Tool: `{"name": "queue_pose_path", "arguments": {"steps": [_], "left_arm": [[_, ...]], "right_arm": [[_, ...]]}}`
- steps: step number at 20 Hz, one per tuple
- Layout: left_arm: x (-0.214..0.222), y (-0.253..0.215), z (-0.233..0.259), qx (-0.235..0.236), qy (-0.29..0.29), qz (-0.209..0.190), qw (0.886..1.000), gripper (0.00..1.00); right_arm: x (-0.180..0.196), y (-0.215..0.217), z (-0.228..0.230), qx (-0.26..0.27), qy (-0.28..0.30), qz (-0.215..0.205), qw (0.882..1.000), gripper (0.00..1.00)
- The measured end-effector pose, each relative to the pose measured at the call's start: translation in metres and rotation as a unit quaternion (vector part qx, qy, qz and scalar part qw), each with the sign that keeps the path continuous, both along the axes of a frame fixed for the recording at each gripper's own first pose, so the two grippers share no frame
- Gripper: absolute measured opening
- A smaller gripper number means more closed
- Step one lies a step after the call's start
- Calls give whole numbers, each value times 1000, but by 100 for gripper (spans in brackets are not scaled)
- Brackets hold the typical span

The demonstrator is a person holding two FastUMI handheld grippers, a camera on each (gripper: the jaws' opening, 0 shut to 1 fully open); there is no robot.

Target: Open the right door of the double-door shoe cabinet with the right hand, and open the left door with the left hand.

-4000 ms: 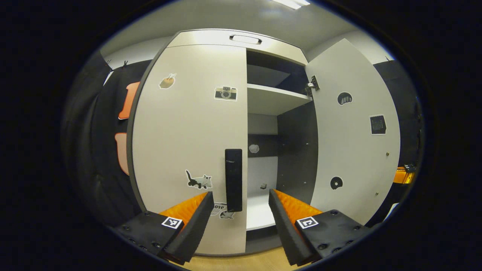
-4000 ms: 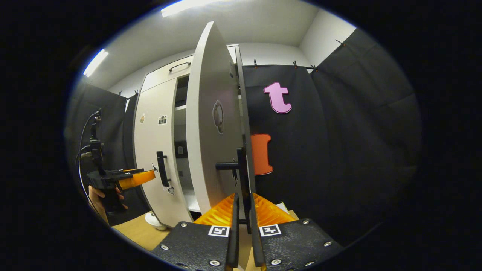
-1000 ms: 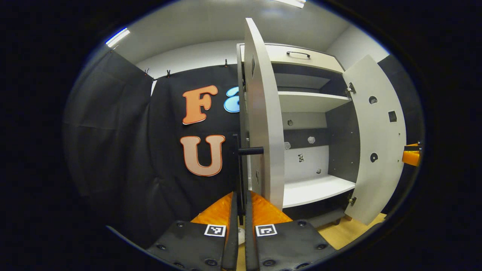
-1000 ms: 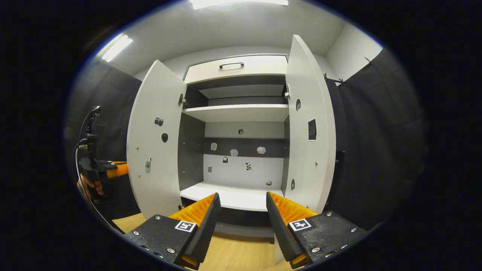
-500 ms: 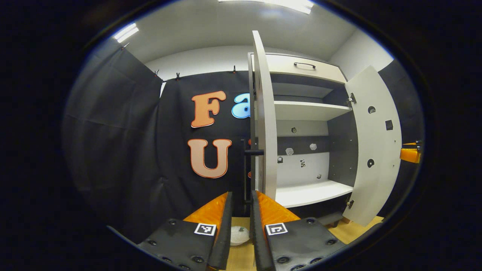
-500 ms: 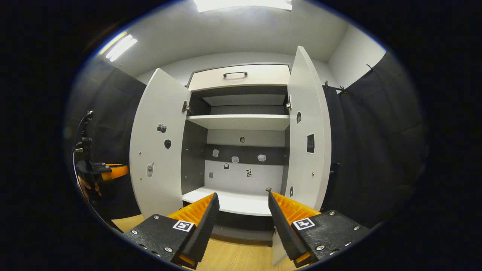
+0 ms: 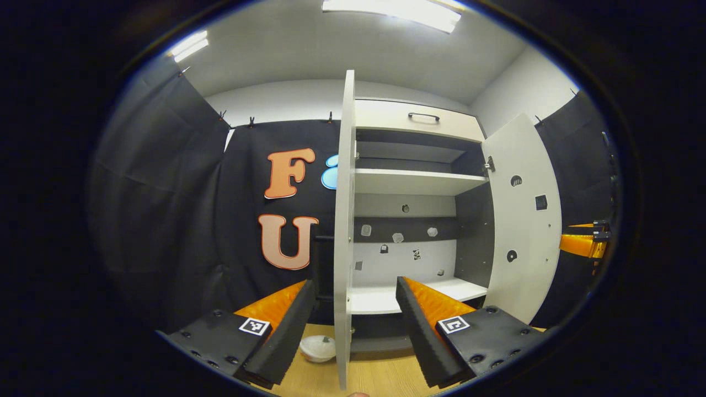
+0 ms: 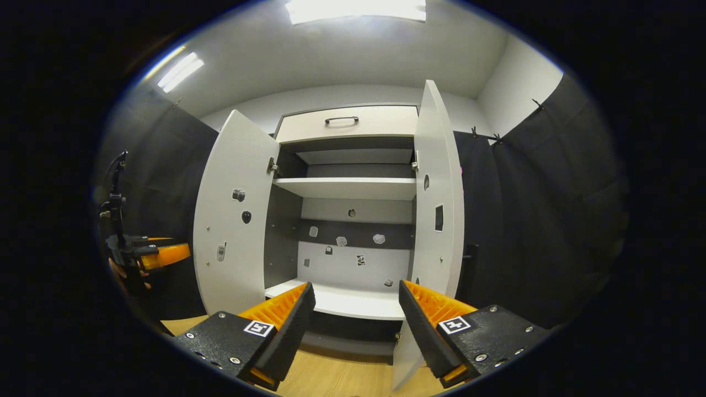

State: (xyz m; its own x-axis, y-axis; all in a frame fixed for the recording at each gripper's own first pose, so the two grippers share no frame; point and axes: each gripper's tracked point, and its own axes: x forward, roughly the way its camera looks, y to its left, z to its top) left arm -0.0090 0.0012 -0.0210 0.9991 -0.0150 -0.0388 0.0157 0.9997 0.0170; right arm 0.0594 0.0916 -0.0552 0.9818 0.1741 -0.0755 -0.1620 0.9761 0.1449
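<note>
So the left gripper (image 7: 350, 325) has its fingers spread wide apart with nothing between them except the front edge of the left door (image 7: 343, 231), which stands edge-on right in front of the camera, not touching either finger as far as I can tell. The door's dark handle (image 7: 322, 238) pokes out on the far side of the panel, mostly hidden behind it. Down on the wooden floor (image 7: 380, 375) just beside that door's bottom corner sits a small white round thing (image 7: 317, 347), no clue what it is.

The right gripper (image 8: 353, 320) is spread open as well and holding nothing. It faces straight into the shoe cabinet (image 8: 353, 220). From here the left door (image 8: 231, 220) is swung out wide on its hinges, and the right door (image 8: 436, 220) stands swung out too, its handle (image 8: 470, 256) peeking out behind its edge. Inside you can see the shelf (image 8: 347, 188), a lower board and a bunch of little stickers on the back wall. Off at the left edge of the right gripper view is the left gripper (image 8: 160, 255) with a hand (image 8: 118, 273) on it, well apart from the doors.

Task-wise, I'd call this basically done: both doors open, both grippers let go. All that's maybe left is backing the hands away.
</note>
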Motion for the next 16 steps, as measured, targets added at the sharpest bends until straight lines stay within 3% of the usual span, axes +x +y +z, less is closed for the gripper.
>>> {"name": "queue_pose_path", "arguments": {"steps": [1, 3, 4, 5, 16], "left_arm": [[-1, -1, 1, -1, -2, 2, 1000, 95], [-1, -7, 2, -13, -6, -5, 1000, 95], [-2, -9, 3, -16, -8, -6, 1000, 95], [-3, -7, 5, -16, -10, -3, 1000, 95], [-1, -18, 16, -21, -27, 0, 999, 95]], "right_arm": [[-2, -1, 4, -5, -11, 2, 1000, 93], [-4, -2, 7, -12, -21, 0, 1000, 93], [-5, -3, 8, -13, -23, -3, 1000, 97], [-6, -5, 10, -13, -25, -6, 1000, 93], [-7, -7, 14, -17, -43, 13, 999, 93]]}}
